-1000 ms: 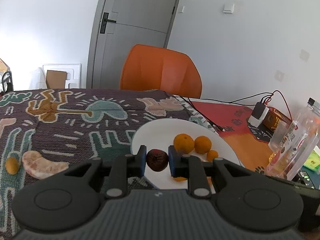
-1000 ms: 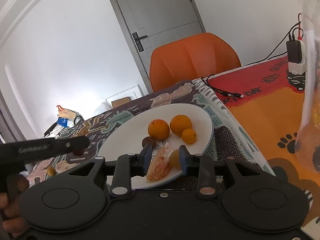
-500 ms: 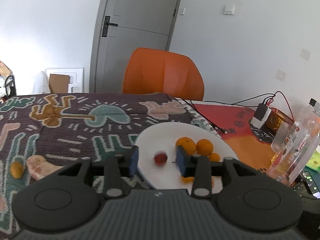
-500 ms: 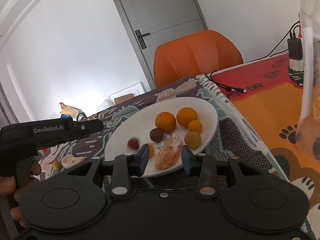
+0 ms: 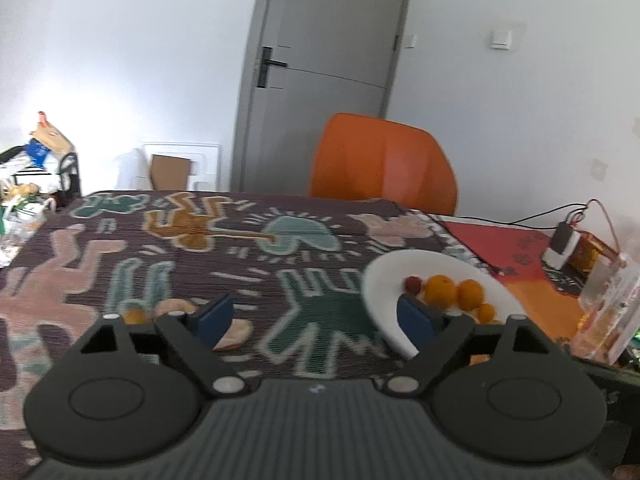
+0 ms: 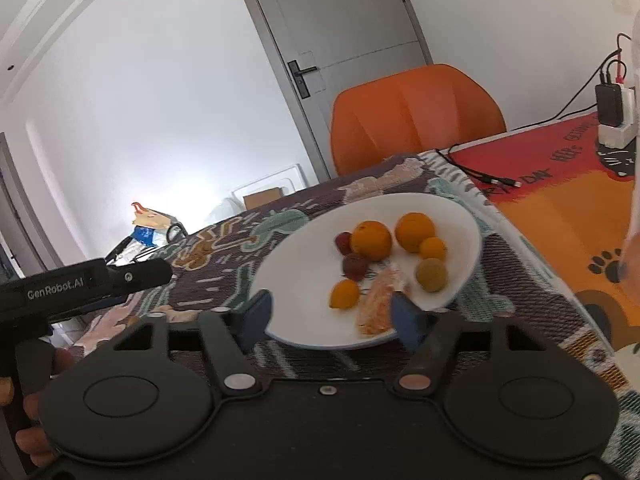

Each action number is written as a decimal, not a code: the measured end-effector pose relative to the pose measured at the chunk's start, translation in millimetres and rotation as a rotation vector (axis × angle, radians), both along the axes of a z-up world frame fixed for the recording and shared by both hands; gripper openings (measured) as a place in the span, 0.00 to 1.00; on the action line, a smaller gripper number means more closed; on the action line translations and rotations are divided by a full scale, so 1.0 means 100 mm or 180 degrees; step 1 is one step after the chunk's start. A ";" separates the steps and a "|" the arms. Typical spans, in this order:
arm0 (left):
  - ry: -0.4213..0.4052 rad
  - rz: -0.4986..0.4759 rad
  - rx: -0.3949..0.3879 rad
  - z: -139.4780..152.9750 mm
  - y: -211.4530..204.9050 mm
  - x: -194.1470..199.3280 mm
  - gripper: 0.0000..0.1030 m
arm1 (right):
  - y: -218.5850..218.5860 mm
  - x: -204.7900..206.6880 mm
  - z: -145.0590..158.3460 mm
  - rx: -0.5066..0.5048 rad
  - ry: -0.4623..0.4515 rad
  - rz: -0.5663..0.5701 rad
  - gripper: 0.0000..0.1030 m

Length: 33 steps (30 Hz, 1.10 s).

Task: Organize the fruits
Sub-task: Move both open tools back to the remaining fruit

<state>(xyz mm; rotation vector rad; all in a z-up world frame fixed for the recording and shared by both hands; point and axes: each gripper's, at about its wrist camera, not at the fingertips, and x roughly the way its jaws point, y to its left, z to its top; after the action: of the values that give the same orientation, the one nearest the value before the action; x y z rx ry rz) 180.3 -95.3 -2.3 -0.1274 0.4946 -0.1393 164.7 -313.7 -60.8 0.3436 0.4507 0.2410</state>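
A white plate [image 6: 304, 252] on the patterned cloth holds two oranges [image 6: 372, 239], two dark red fruits [image 6: 343, 242], small orange fruits [image 6: 345, 294], a greenish fruit [image 6: 431, 274] and a peeled orange piece [image 6: 380, 304]. My right gripper [image 6: 330, 318] is open and empty at the plate's near rim. My left gripper [image 5: 314, 316] is open and empty, left of the plate [image 5: 384, 280]. A peeled segment [image 5: 236, 330] and a small orange fruit [image 5: 134, 315] lie on the cloth by its left finger. The left gripper also shows in the right wrist view [image 6: 92, 282].
An orange chair [image 5: 382, 164] stands behind the table. A charger with cables [image 5: 562, 246] and a clear plastic bottle [image 5: 608, 308] sit on the orange mat at the right. A grey door [image 5: 320, 76] is behind.
My left gripper opened and dropped the dark red fruit onto the plate, then swung left. My right gripper opened wider and let go of the peeled orange piece on the plate.
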 end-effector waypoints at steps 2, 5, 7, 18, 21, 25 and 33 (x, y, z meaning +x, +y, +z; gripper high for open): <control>-0.0001 0.0089 0.0026 0.00 0.08 -0.04 0.90 | 0.05 -0.02 0.02 0.0005 -0.0055 0.0023 0.86; 0.0007 0.0177 0.0021 0.00 0.23 -0.10 0.92 | 0.14 -0.04 0.04 -0.0004 -0.0085 0.0090 0.92; 0.0006 0.0236 0.0012 0.00 0.32 -0.15 0.93 | 0.19 -0.03 0.05 0.0003 -0.0103 0.0126 0.95; 0.0044 0.0399 -0.0131 -0.06 0.73 -0.30 0.93 | 0.49 -0.06 0.06 -0.0055 -0.0097 0.0286 0.98; 0.0046 0.0452 -0.0171 -0.07 0.82 -0.33 0.93 | 0.57 -0.05 0.08 -0.0075 -0.0102 0.0341 0.99; 0.0027 0.0517 -0.0191 -0.08 0.92 -0.36 0.93 | 0.67 -0.04 0.10 -0.0106 -0.0112 0.0433 0.99; 0.0011 0.0632 -0.0202 -0.11 1.06 -0.37 0.93 | 0.85 0.04 0.11 -0.0166 -0.0104 0.0576 0.99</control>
<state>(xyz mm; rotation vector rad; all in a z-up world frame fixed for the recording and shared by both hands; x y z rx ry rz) 143.2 11.1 -13.7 -0.2378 0.4784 0.0395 168.6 -228.2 -49.8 0.2476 0.4554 0.4097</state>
